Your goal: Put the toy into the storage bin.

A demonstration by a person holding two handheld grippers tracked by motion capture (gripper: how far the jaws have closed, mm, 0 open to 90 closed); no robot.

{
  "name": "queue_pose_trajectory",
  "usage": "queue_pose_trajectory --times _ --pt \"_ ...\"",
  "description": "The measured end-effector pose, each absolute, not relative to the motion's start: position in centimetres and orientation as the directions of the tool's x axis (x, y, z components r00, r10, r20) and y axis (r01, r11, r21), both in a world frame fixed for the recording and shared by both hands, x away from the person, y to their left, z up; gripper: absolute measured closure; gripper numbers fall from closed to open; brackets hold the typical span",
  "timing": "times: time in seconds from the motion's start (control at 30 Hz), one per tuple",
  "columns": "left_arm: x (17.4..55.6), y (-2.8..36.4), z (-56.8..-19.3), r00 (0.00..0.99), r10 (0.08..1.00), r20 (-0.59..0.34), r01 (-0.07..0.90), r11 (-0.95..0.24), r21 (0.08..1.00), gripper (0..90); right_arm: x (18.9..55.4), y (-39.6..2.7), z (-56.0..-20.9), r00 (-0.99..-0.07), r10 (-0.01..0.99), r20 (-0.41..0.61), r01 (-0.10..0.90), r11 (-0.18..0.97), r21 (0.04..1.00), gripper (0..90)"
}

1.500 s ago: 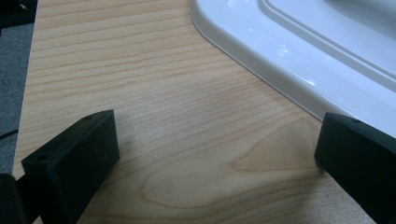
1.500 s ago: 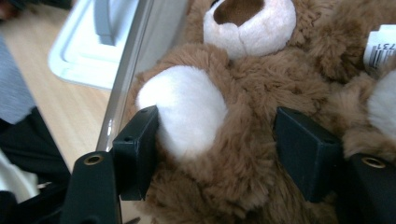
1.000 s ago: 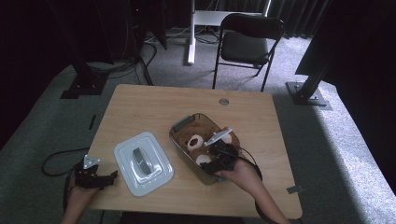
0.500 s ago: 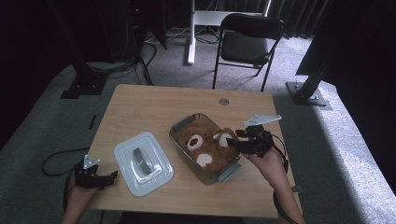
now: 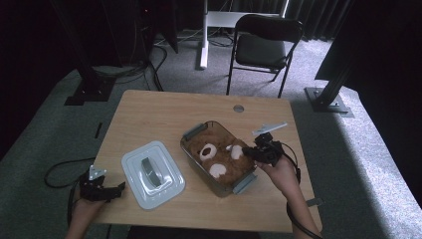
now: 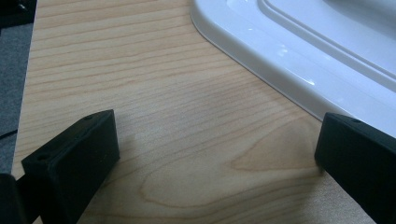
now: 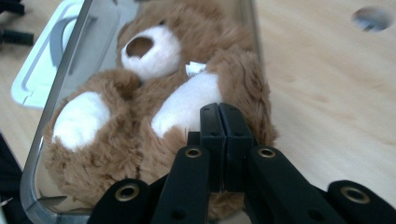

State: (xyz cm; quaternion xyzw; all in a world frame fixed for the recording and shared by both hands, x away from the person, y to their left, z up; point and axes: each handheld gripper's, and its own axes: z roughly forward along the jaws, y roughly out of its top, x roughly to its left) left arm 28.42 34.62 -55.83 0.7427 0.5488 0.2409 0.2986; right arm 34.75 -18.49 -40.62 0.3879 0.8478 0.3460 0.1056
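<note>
Forearms come in at the bottom of the high view, and each of our hands holds a hand-held gripper. At the lower left of that view, our left hand-held gripper (image 5: 118, 187) rests at the table's (image 5: 164, 112) near left corner, its two jaws standing wide apart with only bare wood between them. In the left gripper view the rim of the white lid (image 6: 299, 70) runs across the upper right, just beside one jaw; we cannot tell whether it touches.

That lid (image 5: 153, 173) lies flat on the table at lower centre of the high view, handle up, beside the clear container (image 5: 196, 130).

Right of centre, the container sits at an angle, and the brown teddy bear (image 5: 219, 162) lies inside it, white muzzle and paw pads facing up.

Our right hand-held gripper (image 5: 248, 153) hovers at the container's right edge. In the right gripper view its jaws have just been closing and now meet (image 7: 219, 108), pressed flat together with nothing between them, just over the teddy bear (image 7: 154, 102).

Beyond the table, at the top of the high view, stands a folding chair (image 5: 266, 47).
</note>
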Motion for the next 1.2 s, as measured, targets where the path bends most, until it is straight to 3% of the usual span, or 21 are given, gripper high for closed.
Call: queue_pose_trajectory --times 0.23,0.4,0.6,0.77,1.03,1.2 --pt "28.4 34.6 -55.8 0.282 0.959 0.029 0.672 -0.219 0.707 0.3 36.3 -17.3 -42.3 -0.667 0.739 0.095 0.619 0.479 0.622 89.2" --pt "28.4 34.6 -55.8 0.283 0.959 0.03 0.672 -0.221 0.707 0.3 37.0 -14.7 -44.6 -0.67 0.742 -0.04 0.621 0.589 0.517 90.0" --pt "28.4 34.6 -55.8 0.284 0.958 0.03 0.672 -0.221 0.707 0.3 37.2 -14.0 -44.9 -0.661 0.745 -0.095 0.615 0.61 0.5 90.0" --pt "28.4 34.6 -55.8 0.284 0.959 0.03 0.672 -0.221 0.707 0.3 37.0 -14.5 -44.6 -0.663 0.746 -0.061 0.601 0.579 0.552 89.9" --pt "28.4 34.6 -55.8 0.282 0.959 0.029 0.672 -0.219 0.708 0.3 35.7 -17.7 -41.3 -0.666 0.743 0.073 0.577 0.45 0.682 86.9" --pt "28.4 34.6 -55.8 0.282 0.959 0.029 0.672 -0.219 0.708 0.3 35.2 -18.6 -40.3 -0.65 0.758 0.049 0.561 0.435 0.704 84.3"
